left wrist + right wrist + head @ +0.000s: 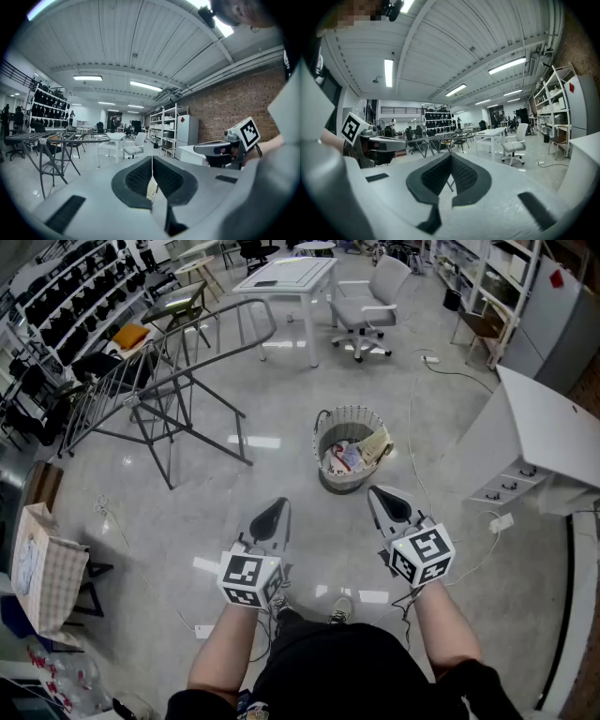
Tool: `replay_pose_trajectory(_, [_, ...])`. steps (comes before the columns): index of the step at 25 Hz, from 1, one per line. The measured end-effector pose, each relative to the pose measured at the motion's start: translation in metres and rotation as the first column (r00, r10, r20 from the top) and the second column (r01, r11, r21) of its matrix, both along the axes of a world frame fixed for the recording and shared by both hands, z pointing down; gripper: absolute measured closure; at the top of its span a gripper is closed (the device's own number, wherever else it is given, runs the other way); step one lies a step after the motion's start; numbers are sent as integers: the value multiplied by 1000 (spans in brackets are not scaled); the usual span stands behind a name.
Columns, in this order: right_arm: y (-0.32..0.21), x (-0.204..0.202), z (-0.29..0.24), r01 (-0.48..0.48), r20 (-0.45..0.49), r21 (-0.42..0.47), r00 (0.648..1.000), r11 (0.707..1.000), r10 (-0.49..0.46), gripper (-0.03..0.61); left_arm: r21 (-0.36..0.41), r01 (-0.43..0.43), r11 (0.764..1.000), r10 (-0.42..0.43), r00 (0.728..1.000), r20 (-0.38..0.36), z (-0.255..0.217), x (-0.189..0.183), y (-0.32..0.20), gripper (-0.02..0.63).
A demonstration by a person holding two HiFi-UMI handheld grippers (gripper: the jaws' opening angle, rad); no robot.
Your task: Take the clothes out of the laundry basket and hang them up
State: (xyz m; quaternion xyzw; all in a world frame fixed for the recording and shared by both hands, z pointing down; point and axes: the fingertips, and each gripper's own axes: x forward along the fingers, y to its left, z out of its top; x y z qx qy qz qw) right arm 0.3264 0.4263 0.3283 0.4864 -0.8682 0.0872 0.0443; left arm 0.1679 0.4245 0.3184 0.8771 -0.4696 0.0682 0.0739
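Left gripper (272, 513) and right gripper (384, 499) clenched, empty. Laundry basket (325, 425) lies farther off; reaching in unopened would likely just shove the clothes (348, 457) down.

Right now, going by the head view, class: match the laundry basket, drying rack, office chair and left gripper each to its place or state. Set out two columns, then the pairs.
1. laundry basket
2. drying rack
3. office chair
4. left gripper

A. shut, holding nothing
B. beside the white table, at the top of the view
C. middle of the view, clothes inside
D. grey metal frame, off to the left

Pairs: 1-C, 2-D, 3-B, 4-A
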Motion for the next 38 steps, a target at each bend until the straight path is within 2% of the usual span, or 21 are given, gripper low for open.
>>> replay_pose_trajectory(6, [-5,-2,-4,-15,37,10,999,1000,14,572,2,5,1000,-5,1000,2,-2,-6,-4,604])
replay_pose_trajectory(15, [-20,-30,-1,-43,51,13,998,999,42,565,-8,12,1000,-12,1000,-2,4,-47,-23,601])
replay_pose_trajectory(16, [-23,-35,-1,-48,53,13,997,999,47,501,-11,7,1000,-7,1000,-3,6,-52,-27,597])
replay_pose_trajectory(17, [-26,-40,0,-55,54,13,997,998,54,480,-15,-3,1000,3,1000,-5,9,-56,-30,575])
replay_pose_trajectory(19, [-33,-47,2,-76,53,11,996,997,75,479,-24,-24,999,24,1000,-10,13,-64,-39,495])
replay_pose_trajectory(23, [-47,-69,3,-109,45,5,993,994,109,456,-29,-64,998,63,998,-19,17,-86,-56,457])
replay_pose_trajectory(33, [-80,-131,-4,-195,34,14,980,981,194,413,-30,-157,987,155,986,-55,19,-146,-102,443])
replay_pose_trajectory(38, [-93,-151,-5,-206,17,13,978,978,206,408,-24,-164,986,163,985,-64,18,-167,-121,443])
